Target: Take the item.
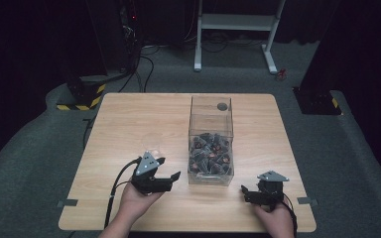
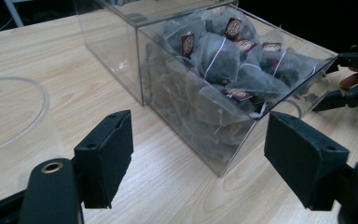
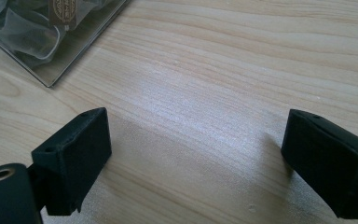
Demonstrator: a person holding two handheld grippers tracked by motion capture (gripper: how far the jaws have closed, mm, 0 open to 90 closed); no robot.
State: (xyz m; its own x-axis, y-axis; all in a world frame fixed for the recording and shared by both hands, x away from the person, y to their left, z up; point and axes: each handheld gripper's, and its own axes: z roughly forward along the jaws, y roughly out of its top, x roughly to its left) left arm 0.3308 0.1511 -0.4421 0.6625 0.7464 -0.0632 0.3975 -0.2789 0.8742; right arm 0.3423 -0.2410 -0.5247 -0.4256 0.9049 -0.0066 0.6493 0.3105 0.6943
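Two handheld grippers rest low over a light wooden table (image 1: pixel 129 124), one on each side of a clear plastic box (image 1: pixel 211 144) that stands near the table's middle. The box has two compartments: the nearer one is packed with pyramid tea bags (image 1: pixel 209 151) bearing small dark red tags, while the farther one looks bare apart from a round dark spot on its wall. The left gripper (image 1: pixel 164 168) sits just to the left of the box's near end, its jaws spread wide and holding nothing; in the left gripper view they frame the box's near corner with bare wood between them. A clear round cup rim (image 2: pixel 14 112) lies on the table to the left in that view. The right gripper (image 1: pixel 250 191) lies near the box's right front corner, jaws likewise released over bare wood, gripping nothing.
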